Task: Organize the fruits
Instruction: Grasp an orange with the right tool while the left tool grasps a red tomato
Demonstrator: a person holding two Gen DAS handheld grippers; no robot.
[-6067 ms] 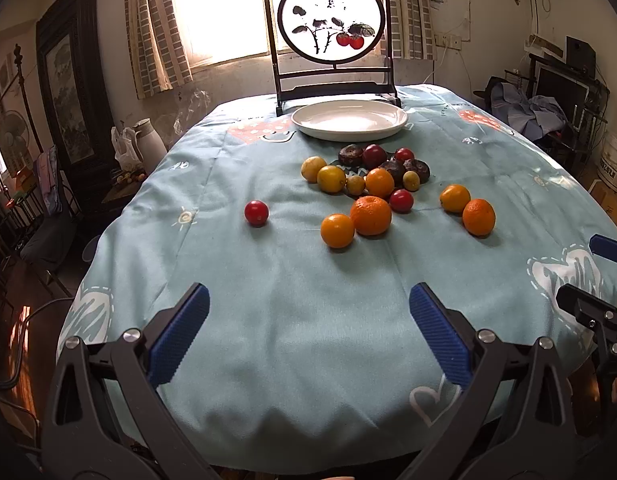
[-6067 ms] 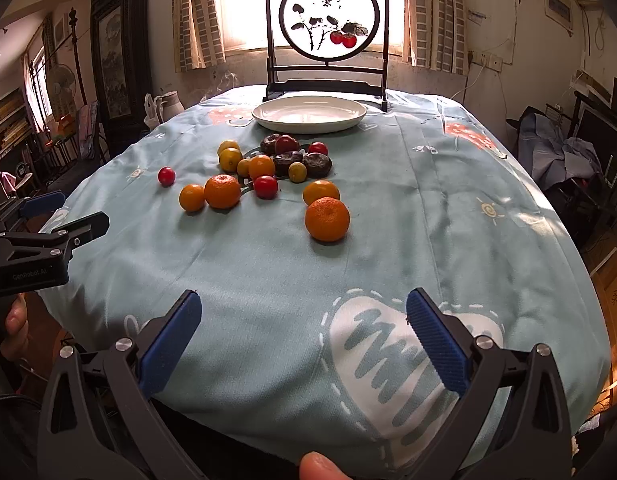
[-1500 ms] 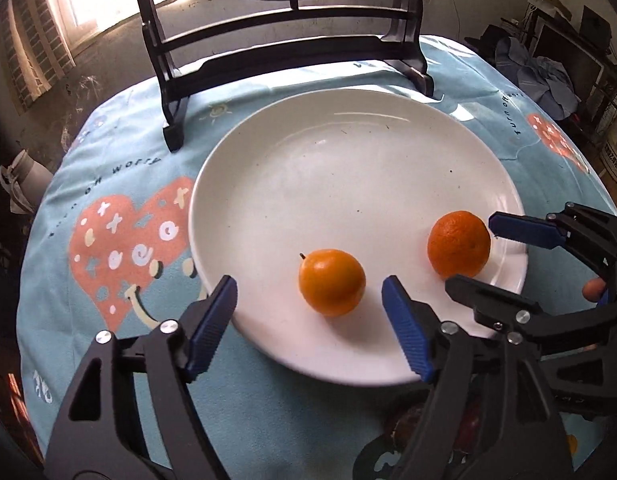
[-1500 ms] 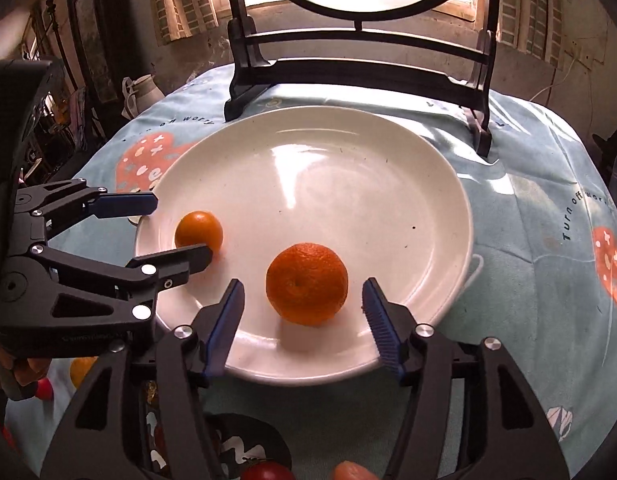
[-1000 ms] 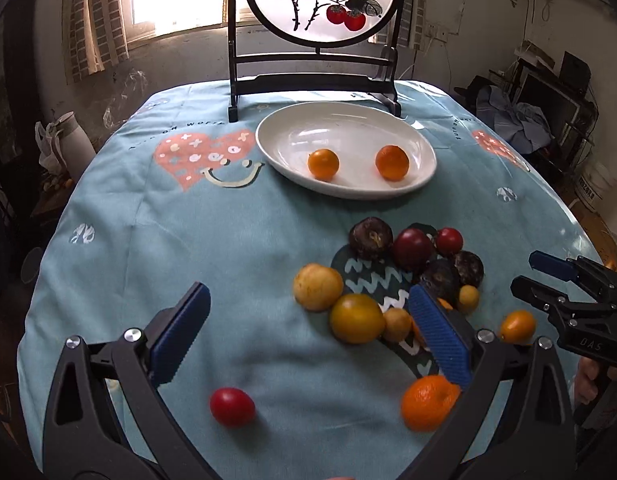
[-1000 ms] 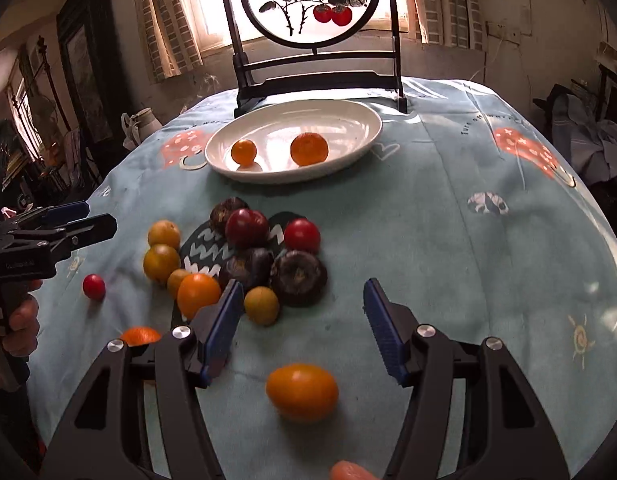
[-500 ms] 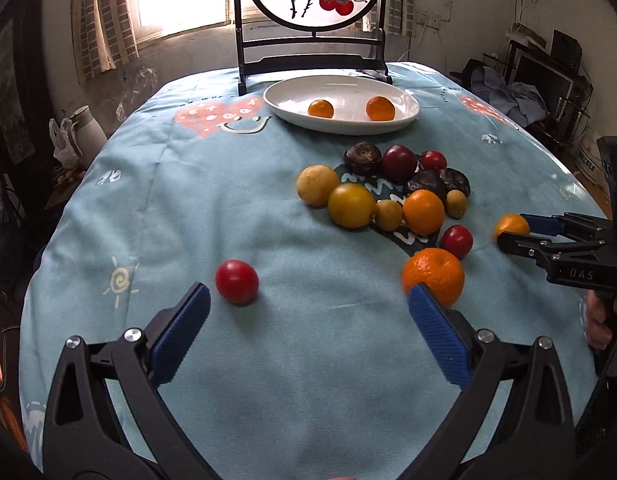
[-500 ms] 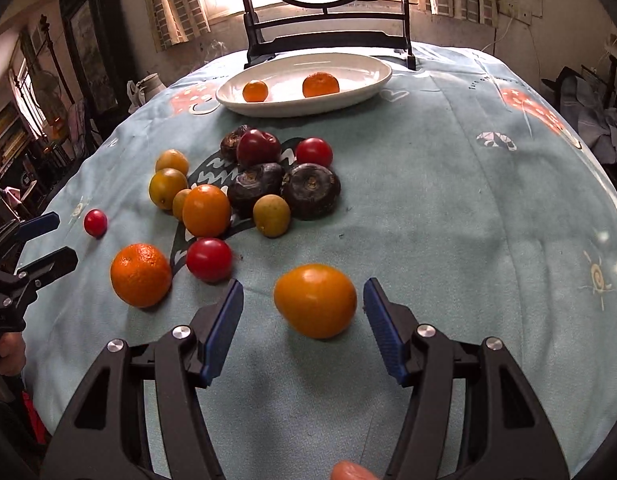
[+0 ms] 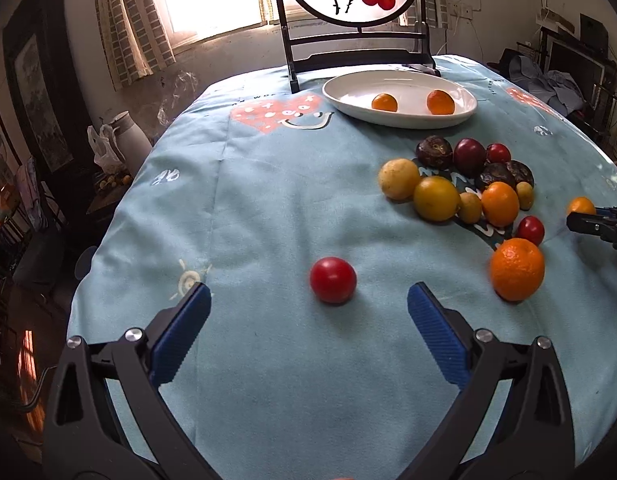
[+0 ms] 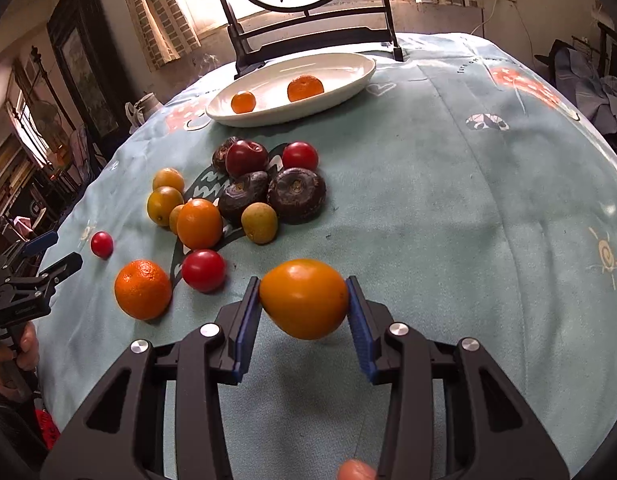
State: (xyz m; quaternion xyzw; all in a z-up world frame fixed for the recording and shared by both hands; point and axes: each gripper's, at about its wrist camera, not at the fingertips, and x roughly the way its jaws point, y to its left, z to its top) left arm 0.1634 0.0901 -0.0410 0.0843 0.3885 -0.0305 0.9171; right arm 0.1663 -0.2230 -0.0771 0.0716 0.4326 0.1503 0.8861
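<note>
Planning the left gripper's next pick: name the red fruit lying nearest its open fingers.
The lone red fruit, just ahead of the left gripper, apart from the pile.

right gripper (image 10: 304, 312) clamping orange fruit (image 10: 304, 303), white plate (image 10: 348, 80)

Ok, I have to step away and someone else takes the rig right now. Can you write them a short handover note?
Right tongs: shut on the smooth orange fruit, both pads against its sides, just in front of the pile.
Left tongs: open, holding nothing, the lone red fruit lying just ahead of the gap.
White plate at the far end, before the black screen stand: two orange fruits in it.
Left on the blue cloth: the big textured orange, and the mixed cluster of yellow, red, dark brown and orange fruits.
Next, likely: carry the gripped fruit to the plate, then the rest.
</note>
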